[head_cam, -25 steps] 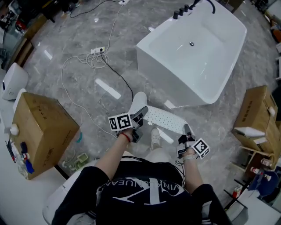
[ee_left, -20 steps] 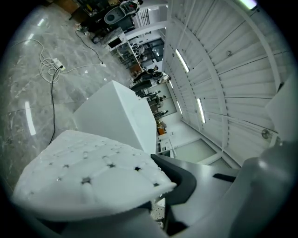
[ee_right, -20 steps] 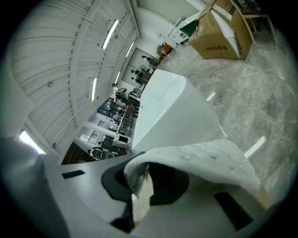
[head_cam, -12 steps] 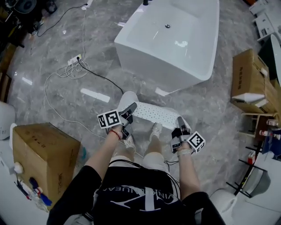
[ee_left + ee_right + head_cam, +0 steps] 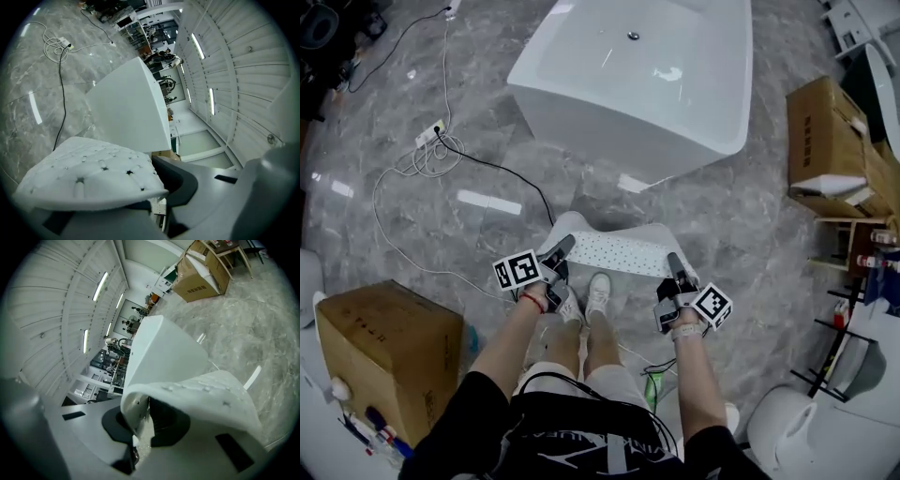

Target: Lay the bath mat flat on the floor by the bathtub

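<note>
Two grips, one mat, and this one is all about staying level. On the left, the left gripper (image 5: 559, 247) has its jaws clenched on the left end of the white bath mat (image 5: 623, 253). In the left gripper view the studded sheet bulges out over the lower jaw.

Across the middle, the mat runs as a pale perforated strip between the two hands, just ahead of the person's shoes (image 5: 598, 292). The bathtub (image 5: 628, 89) sits close beyond it, with grey marble floor (image 5: 750, 234) showing between. The mat's left end curls up and over, and I cannot tell whether any edge touches the floor.

On the right, the right gripper (image 5: 674, 262) is clamped on the other end, and in the right gripper view the mat folds over its jaw.

This looks like the lowering step. To do it well, both ends want to sink at the same height, with a gentle pull apart so the soft middle does not buckle. The long edge should line up with the tub's near wall. Let the far edge land first, then roll the near edge down clear of the toes. That left curl needs flattening before either pair of jaws lets go.
</note>
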A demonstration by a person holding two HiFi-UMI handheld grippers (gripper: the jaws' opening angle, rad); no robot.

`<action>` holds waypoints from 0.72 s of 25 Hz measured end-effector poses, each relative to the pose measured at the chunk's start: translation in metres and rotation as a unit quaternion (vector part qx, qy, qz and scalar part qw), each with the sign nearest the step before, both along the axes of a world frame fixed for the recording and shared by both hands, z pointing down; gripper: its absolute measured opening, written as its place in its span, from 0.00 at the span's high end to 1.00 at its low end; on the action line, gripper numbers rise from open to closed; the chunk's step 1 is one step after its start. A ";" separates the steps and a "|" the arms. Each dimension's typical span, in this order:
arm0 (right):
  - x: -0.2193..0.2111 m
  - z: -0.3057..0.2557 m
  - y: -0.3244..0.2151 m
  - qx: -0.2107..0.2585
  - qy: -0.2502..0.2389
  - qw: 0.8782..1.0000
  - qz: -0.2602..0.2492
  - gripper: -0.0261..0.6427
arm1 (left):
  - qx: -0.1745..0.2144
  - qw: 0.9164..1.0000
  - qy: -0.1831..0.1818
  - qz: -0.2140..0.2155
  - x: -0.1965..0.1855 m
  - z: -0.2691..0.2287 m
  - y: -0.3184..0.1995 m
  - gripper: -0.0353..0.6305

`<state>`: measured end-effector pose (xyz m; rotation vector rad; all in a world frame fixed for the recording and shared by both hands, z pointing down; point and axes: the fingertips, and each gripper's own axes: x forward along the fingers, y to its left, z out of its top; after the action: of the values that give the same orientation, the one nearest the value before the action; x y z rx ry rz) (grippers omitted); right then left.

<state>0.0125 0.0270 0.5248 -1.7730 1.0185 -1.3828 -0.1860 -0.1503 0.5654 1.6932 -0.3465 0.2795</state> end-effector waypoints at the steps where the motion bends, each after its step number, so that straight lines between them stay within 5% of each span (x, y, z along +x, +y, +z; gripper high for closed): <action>1: 0.004 0.009 -0.001 0.002 -0.002 1.000 -0.002 0.91 | 0.001 1.000 -0.002 0.006 0.003 0.009 0.001 0.91; 8: 0.032 0.084 -0.002 -0.040 -0.016 0.999 -0.002 0.91 | 0.026 0.998 -0.024 0.046 0.038 0.064 -0.016 0.91; 18: 0.099 0.177 -0.080 -0.006 0.017 0.999 -0.032 0.91 | 0.126 0.983 -0.044 0.124 0.116 0.139 -0.095 0.91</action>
<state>0.1115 -0.0528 0.7021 -1.7924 1.0959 -1.4052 -0.0700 -0.2456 0.7045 1.9814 -0.2424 0.5126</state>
